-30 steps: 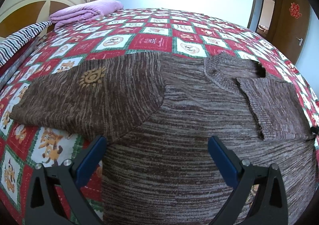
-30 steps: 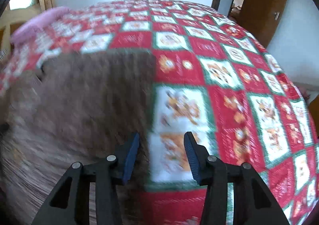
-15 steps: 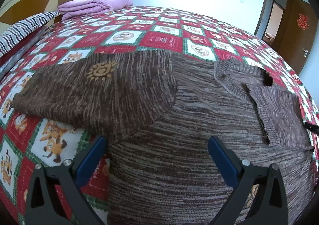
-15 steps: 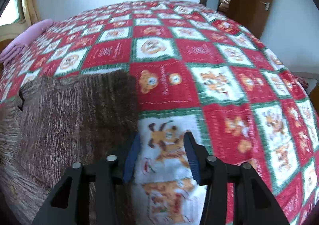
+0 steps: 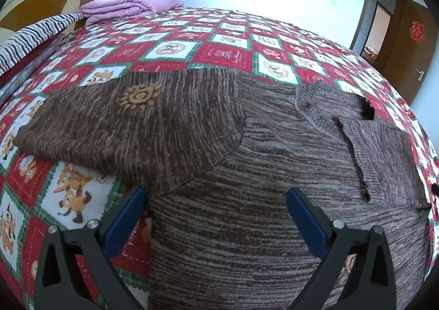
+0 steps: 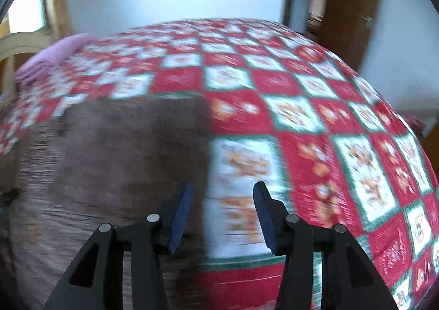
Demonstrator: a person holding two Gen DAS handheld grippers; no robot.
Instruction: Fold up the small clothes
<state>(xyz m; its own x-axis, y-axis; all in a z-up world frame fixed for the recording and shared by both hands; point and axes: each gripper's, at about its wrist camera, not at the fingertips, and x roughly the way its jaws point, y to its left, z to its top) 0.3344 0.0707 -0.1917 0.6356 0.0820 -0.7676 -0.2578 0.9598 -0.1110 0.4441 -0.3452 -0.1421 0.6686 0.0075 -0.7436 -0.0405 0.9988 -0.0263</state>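
Item: brown knit sweater (image 5: 274, 172), spread flat on the bed quilt (image 5: 225, 54), body toward me, one sleeve lying out to the left with a sun motif (image 5: 140, 95), the other sleeve (image 5: 384, 156) already folded in across the right side of the body.

Left hand-held gripper (image 5: 215, 214): released, jaws spread wide, hovering over the near left part of the sweater body, grasping nothing.

Right hand-held gripper (image 6: 222, 214): released, jaws parted, hanging just over the sweater's right edge (image 6: 200, 145). That view is motion-blurred, so I cannot tell whether either pad touches cloth.

Risks, as I judge them:
- If I close the right jaws here, they may catch the quilt along with the knit, since the edge lies flat on it.
- The loose knit could stretch or drag the folded sleeve out of place if I pull one side only.
- Lifting the left sleeve near the shoulder would let its cuff trail and bunch.

Markings: red paper emblem on the door (image 5: 417, 31), far right, not legible. Writing on a red quilt square (image 5: 227, 54), too small to read. No brand label seen.
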